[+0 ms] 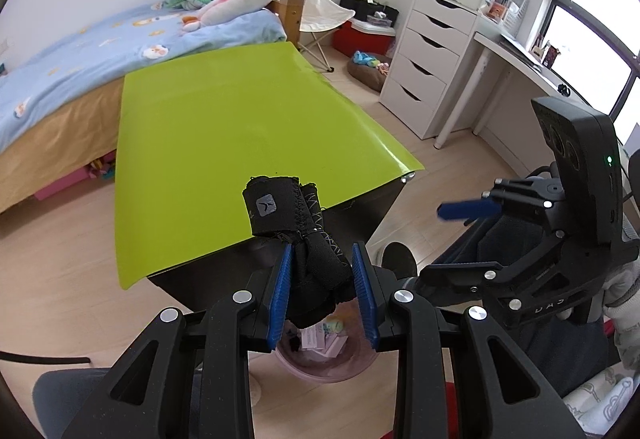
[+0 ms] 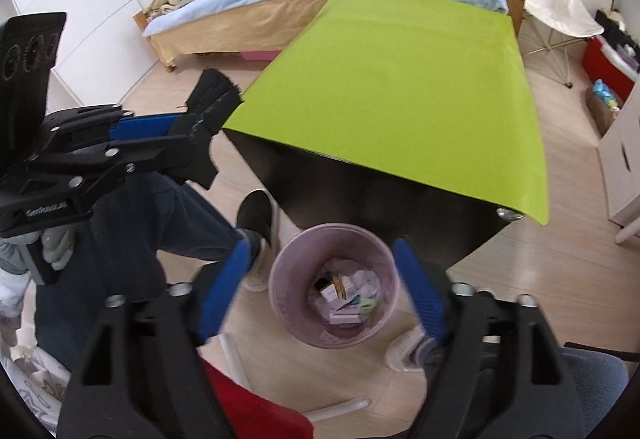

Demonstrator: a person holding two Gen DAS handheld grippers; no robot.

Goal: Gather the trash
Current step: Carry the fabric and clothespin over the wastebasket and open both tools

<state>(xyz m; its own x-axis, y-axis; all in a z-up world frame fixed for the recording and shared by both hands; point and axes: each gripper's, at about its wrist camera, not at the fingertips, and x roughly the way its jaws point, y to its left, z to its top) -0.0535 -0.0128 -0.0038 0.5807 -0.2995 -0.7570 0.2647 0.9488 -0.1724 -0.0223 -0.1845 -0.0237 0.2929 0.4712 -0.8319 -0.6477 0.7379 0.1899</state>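
Two hand-held grippers hover above the pink bin [image 2: 334, 285]: left hand-held gripper [image 1: 324, 289] pinching a black fabric roll [image 1: 298, 227] for dropping, right hand-held gripper [image 2: 320, 287] spread and empty.

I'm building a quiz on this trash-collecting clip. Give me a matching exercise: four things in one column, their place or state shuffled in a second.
Things:
1. black fabric bundle
2. right gripper
3. pink bin
4. green tabletop

States:
A. on the floor, holding scraps
B. bare, nothing lying on it
C. clamped between the left gripper's blue pads
D. jaws wide apart, nothing between them, above the bin

Pairs: 1-C, 2-D, 3-A, 4-B
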